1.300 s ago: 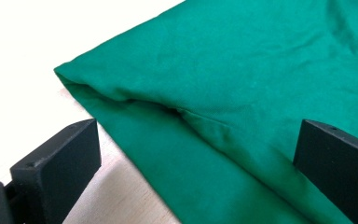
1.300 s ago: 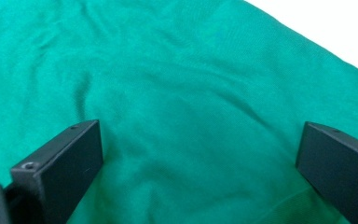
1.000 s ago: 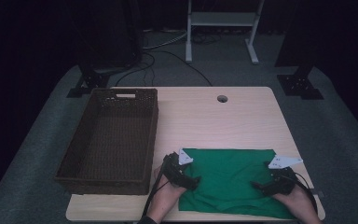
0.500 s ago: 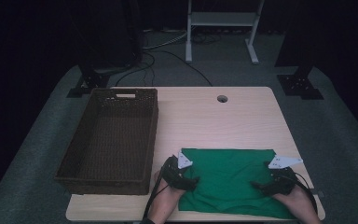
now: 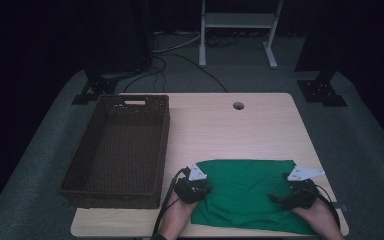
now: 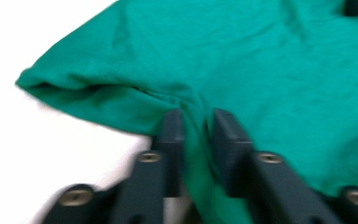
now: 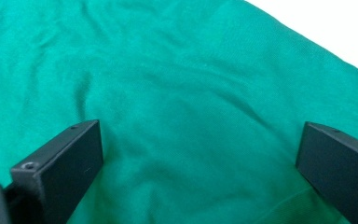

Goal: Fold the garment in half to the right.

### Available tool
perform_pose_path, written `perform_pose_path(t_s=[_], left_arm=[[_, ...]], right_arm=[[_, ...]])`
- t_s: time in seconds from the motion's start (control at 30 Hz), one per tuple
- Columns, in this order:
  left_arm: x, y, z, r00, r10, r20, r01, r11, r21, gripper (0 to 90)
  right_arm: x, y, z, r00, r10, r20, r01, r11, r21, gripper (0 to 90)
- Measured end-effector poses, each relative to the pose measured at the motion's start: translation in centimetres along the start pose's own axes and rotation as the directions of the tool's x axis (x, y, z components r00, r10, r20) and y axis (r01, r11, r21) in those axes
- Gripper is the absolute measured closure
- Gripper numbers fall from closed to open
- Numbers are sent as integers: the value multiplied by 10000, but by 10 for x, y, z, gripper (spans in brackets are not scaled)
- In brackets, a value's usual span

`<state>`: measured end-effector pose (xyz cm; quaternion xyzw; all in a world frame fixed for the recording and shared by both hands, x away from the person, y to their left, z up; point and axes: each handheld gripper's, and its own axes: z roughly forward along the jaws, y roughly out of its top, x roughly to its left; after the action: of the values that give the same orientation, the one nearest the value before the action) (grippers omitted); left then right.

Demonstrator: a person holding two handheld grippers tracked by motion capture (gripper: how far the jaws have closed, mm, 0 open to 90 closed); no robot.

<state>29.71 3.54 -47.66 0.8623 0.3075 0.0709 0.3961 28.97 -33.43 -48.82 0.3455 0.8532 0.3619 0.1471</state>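
Green cloth (image 5: 247, 192) lying rumpled, left tongs (image 6: 198, 123) just closed on its fold, right tongs (image 7: 198, 140) wide apart

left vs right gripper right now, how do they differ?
The left gripper has just been closing and pinches a fold of the green cloth; the right gripper stands wide open over flat cloth. Left is at the cloth's left edge, right near its right edge. Both rest low on the cloth.

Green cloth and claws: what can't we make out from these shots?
- Green cloth: near edge in the high view is covered by the hands.
- Left claw: left gripper view is blurred; cloth is pinched between its jaws, layer count unreadable.
- Right claw: jaws wide apart; whether the tips touch the cloth is unclear.
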Motion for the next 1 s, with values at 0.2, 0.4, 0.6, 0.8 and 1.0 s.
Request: perform_pose_path(t_s=[0.2,0.4,0.6,0.8,1.0], left_arm=[[3,1,-1,9999,22,137,-24,9999,136,831],[6,-2,-5,9999,-38,127,36,9998,193,829],[9,-7,-12,9998,-187,18,186,9997,166,829],[9,-10,-15,9996,-290,-40,290,9995,152,829],[9,-12,-17,9993,-366,-68,367,9993,115,830]], right_arm=[[1,1,0,10000,28,61,-28,10000,93,0],[5,6,2,9996,206,167,-209,9996,204,0],[7,24,4,9997,199,105,-201,9996,204,0],[7,40,5,10000,82,45,-82,10000,-9,0],[3,59,11,9999,133,-77,-134,9998,-161,0]])
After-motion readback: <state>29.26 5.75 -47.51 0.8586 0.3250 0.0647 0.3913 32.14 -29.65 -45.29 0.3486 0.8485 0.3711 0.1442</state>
